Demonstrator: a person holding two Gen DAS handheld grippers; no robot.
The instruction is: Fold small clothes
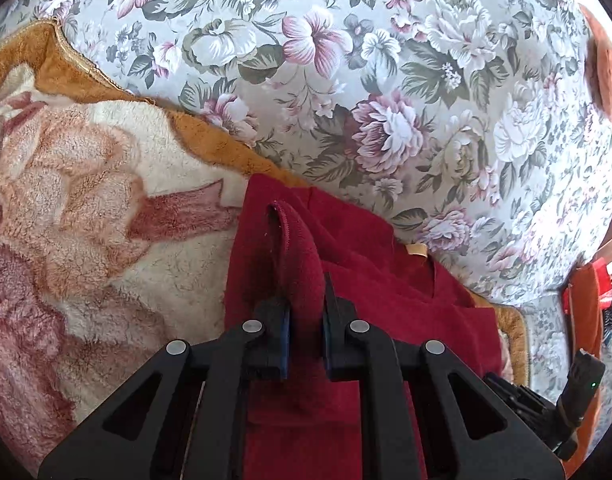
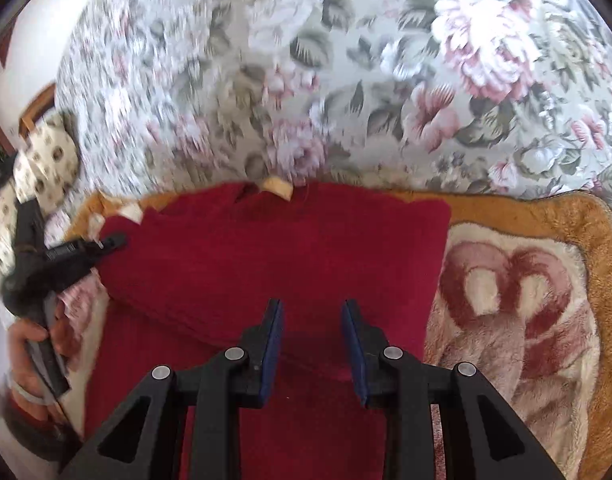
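Note:
A dark red top (image 1: pixel 370 280) lies on a fleece blanket (image 1: pixel 86 200), neckline and tan label (image 1: pixel 416 249) toward the floral sheet. My left gripper (image 1: pixel 306 312) is shut on a fold of the red top's edge (image 1: pixel 294 248), lifted into a hump. In the right wrist view the red top (image 2: pixel 286 252) lies partly folded, its label (image 2: pixel 280 188) at the far edge. My right gripper (image 2: pixel 312 320) is open and empty, just above the cloth. The left gripper (image 2: pixel 106 244) shows at that view's left, at the top's corner.
A floral sheet (image 1: pixel 386 80) covers the bed beyond the blanket (image 2: pixel 526 300). The blanket's orange border (image 2: pixel 546 208) runs behind the top. A patterned cloth (image 2: pixel 38 160) lies at the far left. An orange object (image 1: pixel 582 312) stands at the right edge.

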